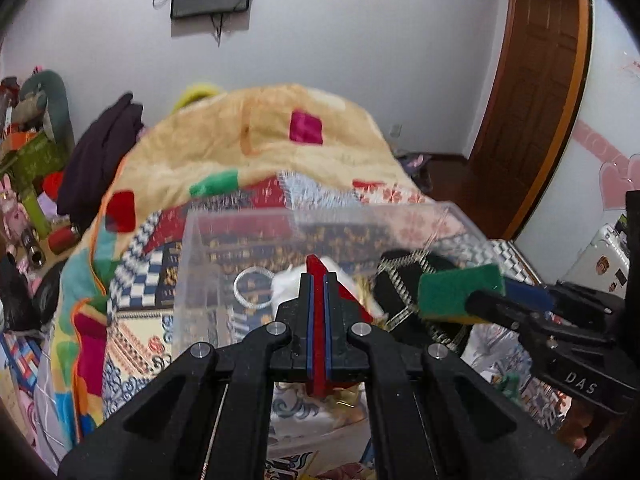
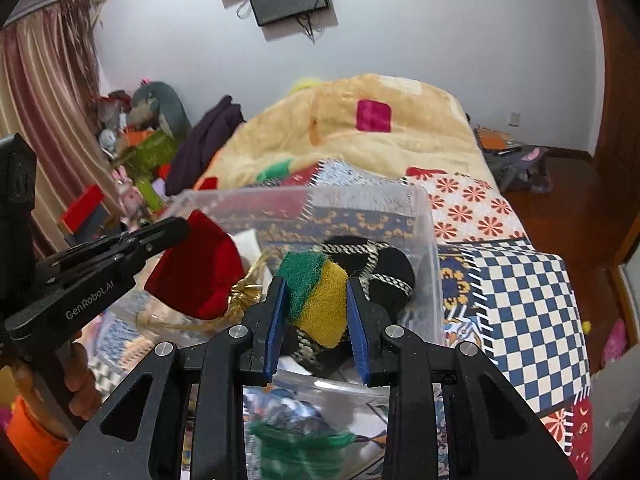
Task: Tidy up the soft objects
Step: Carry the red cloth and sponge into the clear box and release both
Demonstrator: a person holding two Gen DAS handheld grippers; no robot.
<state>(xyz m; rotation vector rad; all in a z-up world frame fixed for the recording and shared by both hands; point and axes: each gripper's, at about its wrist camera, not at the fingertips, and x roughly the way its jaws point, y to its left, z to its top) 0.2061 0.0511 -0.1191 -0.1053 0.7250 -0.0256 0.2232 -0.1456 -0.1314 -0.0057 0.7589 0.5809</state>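
Note:
My left gripper (image 1: pixel 319 280) is shut on a red velvet pouch (image 1: pixel 317 320), also seen hanging from it in the right wrist view (image 2: pixel 196 268). My right gripper (image 2: pixel 316 284) is shut on a green-and-yellow sponge (image 2: pixel 320 300), which shows at the right of the left wrist view (image 1: pixel 460 290). Both are held above a clear plastic bin (image 2: pixel 424 224) on the bed. Inside the bin lie a black item with braided cord (image 2: pixel 384 268), a gold tassel (image 2: pixel 244 292) and a white piece (image 1: pixel 286 282).
A patchwork bedspread (image 2: pixel 516 280) covers the bed, with a beige quilt (image 2: pixel 380 136) heaped behind the bin. Toys and boxes (image 2: pixel 144 144) crowd the left side by a curtain. A wooden door (image 1: pixel 532 92) is at the right. A green fringed item (image 2: pixel 296 444) lies below the right gripper.

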